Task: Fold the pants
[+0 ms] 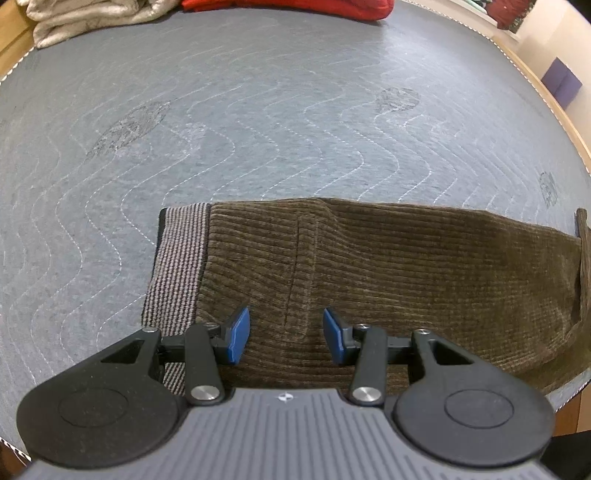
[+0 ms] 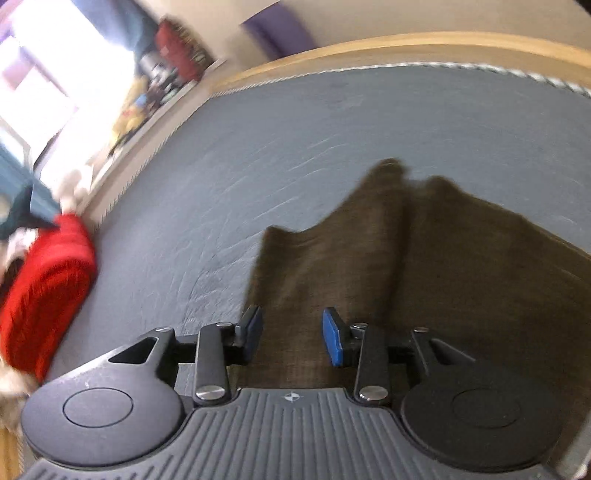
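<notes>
a: where are the brown corduroy pants sitting?

b: they are lying flat on the grey quilted pad that is covering the wooden-edged desk, filling the lower half of the left wrist view from about 8 o'clock round to 3 o'clock. the grey-and-black striped waistband is showing at the 9 o'clock end of the cloth.

a: what is the left gripper doing?

b: it is hovering over the corduroy just beside the waistband, pointing steeply down. its blue pads are standing apart, open, with bare fabric showing in the gap and nothing being pinched.

a: and the right gripper?

b: that view is blurring. its jaws are standing open too, a little narrower, over a rumpled part of the pants that is running off toward 1 o'clock. i cannot tell whether its fingers are touching the cloth, but nothing is being clamped between them.

a: anything else on the pad?

b: a folded red fleece garment is lying at 12 o'clock in the left view, with a cream plush bundle at 11 o'clock, both well apart from the pants.
</notes>
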A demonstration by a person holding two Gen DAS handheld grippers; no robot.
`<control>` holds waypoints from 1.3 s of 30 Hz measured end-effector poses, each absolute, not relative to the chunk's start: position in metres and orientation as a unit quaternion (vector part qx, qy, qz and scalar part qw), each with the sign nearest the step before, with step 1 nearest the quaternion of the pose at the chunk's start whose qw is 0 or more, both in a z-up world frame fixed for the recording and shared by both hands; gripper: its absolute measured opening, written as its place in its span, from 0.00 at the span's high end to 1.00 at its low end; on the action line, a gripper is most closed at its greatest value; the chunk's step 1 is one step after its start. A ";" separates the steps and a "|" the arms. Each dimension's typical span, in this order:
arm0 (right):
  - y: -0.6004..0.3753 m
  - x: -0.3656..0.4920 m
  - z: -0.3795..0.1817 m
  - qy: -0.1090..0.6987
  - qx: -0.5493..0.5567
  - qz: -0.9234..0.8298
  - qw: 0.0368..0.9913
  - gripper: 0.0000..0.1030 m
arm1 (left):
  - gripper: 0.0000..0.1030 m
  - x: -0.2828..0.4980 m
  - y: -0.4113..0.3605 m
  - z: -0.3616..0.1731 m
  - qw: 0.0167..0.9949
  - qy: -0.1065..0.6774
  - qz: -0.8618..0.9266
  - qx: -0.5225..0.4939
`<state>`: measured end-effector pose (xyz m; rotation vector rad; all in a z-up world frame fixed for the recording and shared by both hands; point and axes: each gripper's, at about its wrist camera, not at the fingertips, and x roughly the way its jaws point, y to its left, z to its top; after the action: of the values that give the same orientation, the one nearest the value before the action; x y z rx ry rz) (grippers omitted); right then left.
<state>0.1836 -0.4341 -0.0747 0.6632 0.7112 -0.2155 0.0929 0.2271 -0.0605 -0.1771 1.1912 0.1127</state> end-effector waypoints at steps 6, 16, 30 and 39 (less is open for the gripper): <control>-0.394 0.236 -0.081 0.371 0.273 -0.119 0.879 0.42 | 0.50 0.094 0.245 -0.061 0.816 0.562 0.065 -0.117; -0.367 0.258 -0.087 0.411 0.189 -0.196 0.870 0.72 | 0.45 0.092 0.283 -0.070 0.790 0.568 0.088 -0.215; -0.471 0.124 -0.044 0.375 0.280 -0.261 0.844 0.99 | 0.39 0.078 0.281 -0.052 0.811 0.543 0.120 -0.183; -0.531 0.072 -0.065 0.375 0.394 -0.313 0.779 0.93 | 0.33 0.077 0.291 -0.065 0.794 0.561 0.125 -0.198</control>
<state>0.0722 -0.5314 -0.0645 0.8522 0.8109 -0.6764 0.0772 0.2910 -0.0649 -0.4266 1.2068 0.2692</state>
